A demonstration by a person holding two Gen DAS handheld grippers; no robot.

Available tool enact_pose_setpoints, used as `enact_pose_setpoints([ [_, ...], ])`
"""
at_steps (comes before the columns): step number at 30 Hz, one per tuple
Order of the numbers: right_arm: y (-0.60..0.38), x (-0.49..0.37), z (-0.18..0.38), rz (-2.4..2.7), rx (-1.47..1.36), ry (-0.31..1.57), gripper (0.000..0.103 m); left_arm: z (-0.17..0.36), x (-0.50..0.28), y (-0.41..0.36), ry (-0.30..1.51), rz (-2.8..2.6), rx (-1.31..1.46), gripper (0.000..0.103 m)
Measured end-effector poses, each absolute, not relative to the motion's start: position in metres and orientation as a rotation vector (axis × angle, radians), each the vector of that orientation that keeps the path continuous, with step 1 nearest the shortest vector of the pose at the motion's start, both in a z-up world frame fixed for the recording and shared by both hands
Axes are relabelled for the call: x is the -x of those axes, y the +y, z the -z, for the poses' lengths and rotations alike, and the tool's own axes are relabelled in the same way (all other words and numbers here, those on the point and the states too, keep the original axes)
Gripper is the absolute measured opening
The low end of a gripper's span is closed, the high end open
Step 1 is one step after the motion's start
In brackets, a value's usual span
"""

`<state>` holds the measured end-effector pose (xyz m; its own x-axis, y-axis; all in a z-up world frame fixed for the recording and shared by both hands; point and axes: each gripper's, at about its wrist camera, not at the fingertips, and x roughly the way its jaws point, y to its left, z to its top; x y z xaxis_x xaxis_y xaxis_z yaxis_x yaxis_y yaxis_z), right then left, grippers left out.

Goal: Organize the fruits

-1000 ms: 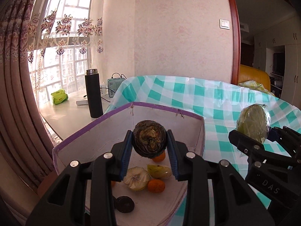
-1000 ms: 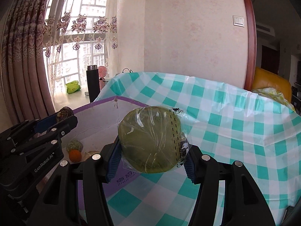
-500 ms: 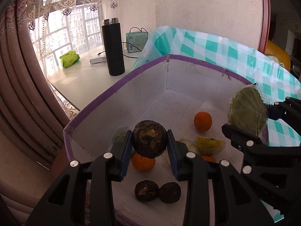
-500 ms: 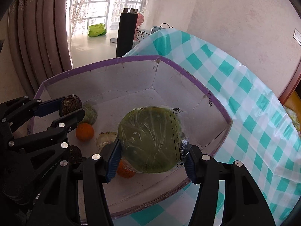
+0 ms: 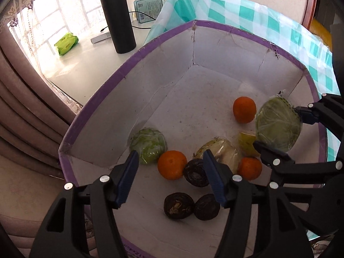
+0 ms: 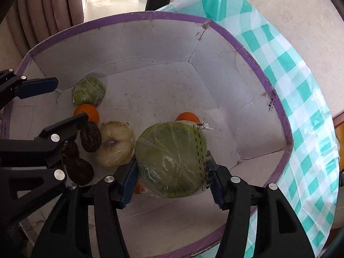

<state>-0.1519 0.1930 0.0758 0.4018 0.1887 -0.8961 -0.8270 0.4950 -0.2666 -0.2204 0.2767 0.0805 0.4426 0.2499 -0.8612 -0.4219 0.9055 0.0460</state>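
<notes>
While both tools hang over the box: the fruit is going into one purple-rimmed carton [image 5: 133, 64], which sits partly on the checked cloth [image 5: 247, 15].
Left hand-held gripper [image 5: 169, 176]: jaws opening, blue pads clear of everything; a dark wrinkled fruit [image 5: 195, 173] lies on the box floor just inside the right pad, judged freshly let go.
Floor, 9 o'clock: a wrapped green fruit [image 5: 148, 145] against the wall, an orange [image 5: 172, 164] touching it.
Floor, 6 o'clock: two more dark fruits [image 5: 178, 205] side by side, so like seems grouped with like.
Floor, centre: a wrapped pale half-fruit [image 6: 115, 144].
Right hand-held gripper [image 6: 172, 182]: clamped on a film-wrapped green fruit [image 6: 169, 159], held above the floor at 3 o'clock, probably awaiting a free spot.
Writing: the wrap's label and the rim print are too small to read.
Desk [image 5: 86, 64]: a black flask [image 5: 118, 19] at 11 o'clock, outside the box.
</notes>
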Motion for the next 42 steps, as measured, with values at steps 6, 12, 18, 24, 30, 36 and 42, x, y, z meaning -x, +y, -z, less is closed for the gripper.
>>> enact_pose_setpoints([
  [6, 0.191, 0.15, -0.078, -0.703, 0.828, 0.913, 0.069, -0.083, 0.223, 0.28, 1.022, -0.441, 0.194, 0.073],
  [12, 0.185, 0.148, -0.095, -0.659, 0.836, 0.863, 0.088, -0.099, 0.237, 0.283, 0.935, -0.461, 0.239, 0.091],
  [18, 0.177, 0.143, -0.117, -0.627, 0.765, 0.867, 0.088, -0.13, 0.253, 0.275, 0.777, -0.462, 0.204, 0.101],
  [24, 0.167, 0.137, -0.124, -0.646, 0.645, 1.016, 0.088, -0.14, 0.256, 0.271, 0.774, -0.441, 0.213, 0.101],
  [30, 0.161, 0.144, -0.123, -0.64, 0.633, 1.022, 0.088, -0.129, 0.254, 0.275, 0.845, -0.495, 0.212, 0.101],
  [36, 0.162, 0.147, -0.112, -0.613, 0.67, 1.011, 0.088, -0.111, 0.25, 0.282, 0.904, -0.463, 0.254, 0.101],
  [42, 0.161, 0.15, -0.109, -0.604, 0.685, 0.987, 0.088, -0.094, 0.244, 0.289, 0.951, -0.457, 0.285, 0.101],
])
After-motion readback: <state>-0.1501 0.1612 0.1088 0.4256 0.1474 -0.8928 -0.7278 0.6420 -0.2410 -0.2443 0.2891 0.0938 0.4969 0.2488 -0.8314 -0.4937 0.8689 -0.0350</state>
